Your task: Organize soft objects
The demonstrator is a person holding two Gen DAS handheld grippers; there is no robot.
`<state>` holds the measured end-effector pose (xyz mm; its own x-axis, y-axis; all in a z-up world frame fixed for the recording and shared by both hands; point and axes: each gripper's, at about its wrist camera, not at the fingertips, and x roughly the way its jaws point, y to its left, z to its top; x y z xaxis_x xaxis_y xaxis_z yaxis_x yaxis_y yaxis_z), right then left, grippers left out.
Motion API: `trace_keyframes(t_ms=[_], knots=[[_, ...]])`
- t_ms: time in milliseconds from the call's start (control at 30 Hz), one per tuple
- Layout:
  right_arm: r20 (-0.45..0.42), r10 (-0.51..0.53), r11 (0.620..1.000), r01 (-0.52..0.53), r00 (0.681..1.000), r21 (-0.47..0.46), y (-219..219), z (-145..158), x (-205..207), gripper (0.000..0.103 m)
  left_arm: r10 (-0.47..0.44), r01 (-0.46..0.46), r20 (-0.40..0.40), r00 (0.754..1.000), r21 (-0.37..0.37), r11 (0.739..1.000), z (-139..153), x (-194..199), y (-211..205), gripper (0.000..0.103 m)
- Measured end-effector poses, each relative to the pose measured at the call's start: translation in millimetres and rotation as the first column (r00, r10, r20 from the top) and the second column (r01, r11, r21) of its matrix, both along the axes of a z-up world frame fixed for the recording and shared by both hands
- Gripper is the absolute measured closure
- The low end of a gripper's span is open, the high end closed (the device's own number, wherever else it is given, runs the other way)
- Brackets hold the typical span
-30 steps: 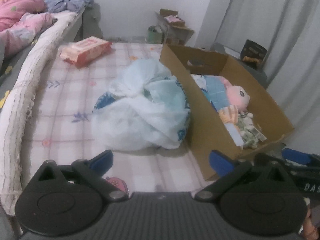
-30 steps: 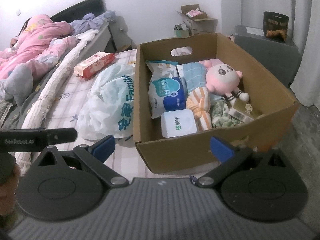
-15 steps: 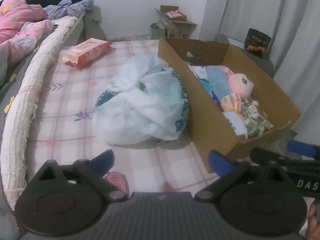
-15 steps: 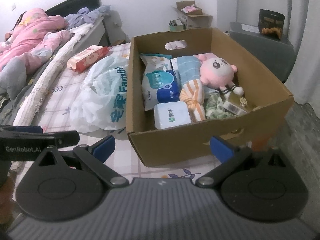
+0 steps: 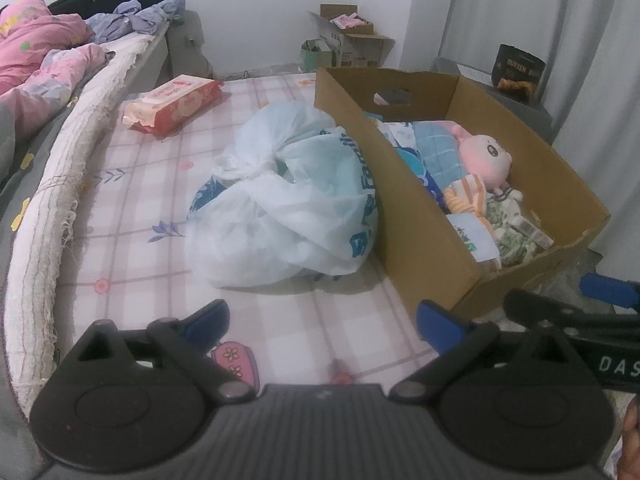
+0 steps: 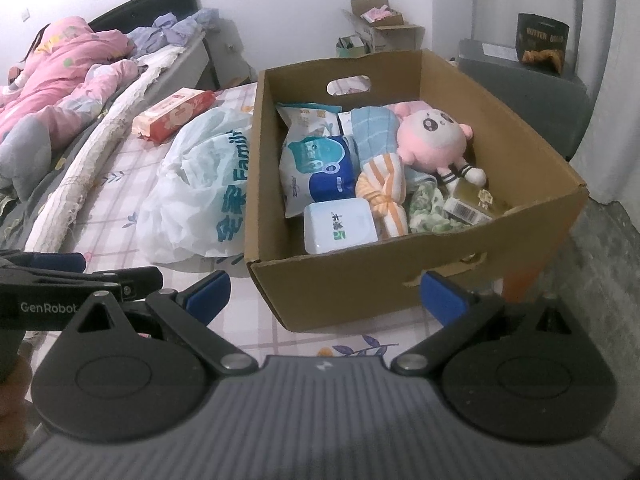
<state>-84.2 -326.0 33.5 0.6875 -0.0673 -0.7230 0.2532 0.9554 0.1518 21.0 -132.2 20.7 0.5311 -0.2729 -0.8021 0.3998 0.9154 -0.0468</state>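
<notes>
Right wrist view: cardboard box (image 6: 400, 280) dead ahead on the checked bed sheet (image 6: 120, 184), open at the top, packed with soft things.
Plush: pink doll (image 6: 434, 138) lying at the far right of the box, face up, against a blue folded towel (image 6: 374, 132).
Striped cloth: orange-and-white bundle (image 6: 384, 192) in the middle, just in front of the towel, beside a green patterned cloth (image 6: 430, 208).
Packs: blue-and-white tissue pack (image 6: 320, 168) on the left side, a white lidded wipes case (image 6: 340, 226) at the near wall, touching the striped bundle.
Small carton: gold packet (image 6: 472, 200) at the near right corner, under the doll's feet.
Plastic bag: white bag (image 5: 288, 204) with blue lettering, slumped on the sheet and pressed against the box's left wall.
Wipes packet: red-and-pink pack (image 5: 172, 104) farther up the bed, well apart from the bag.
Bedding: pink quilt (image 6: 60, 80) heaped at the far left, a frayed pale blanket edge (image 5: 52, 200) running alongside the sheet.
My left jaws: left gripper (image 5: 322, 316) spread wide over the sheet, short of the bag, holding nothing.
My right jaws: right gripper (image 6: 326, 294) spread wide too, empty, hanging just before the box's near wall.
Background: another open carton (image 6: 384, 26) by the far wall, a dark snack bag (image 6: 542, 44) on a grey stand (image 6: 520, 80).
</notes>
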Motion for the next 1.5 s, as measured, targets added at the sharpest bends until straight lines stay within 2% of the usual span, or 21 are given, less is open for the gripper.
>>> trace_keyframes(t_ms=[1500], knots=[[-0.04,0.029,1.0,-0.029,0.999,0.008,-3.6,-11.8,16.0,0.001,0.037,-0.036,-0.054,0.998,0.022,0.999,-9.4,8.1,-2.8,0.005]])
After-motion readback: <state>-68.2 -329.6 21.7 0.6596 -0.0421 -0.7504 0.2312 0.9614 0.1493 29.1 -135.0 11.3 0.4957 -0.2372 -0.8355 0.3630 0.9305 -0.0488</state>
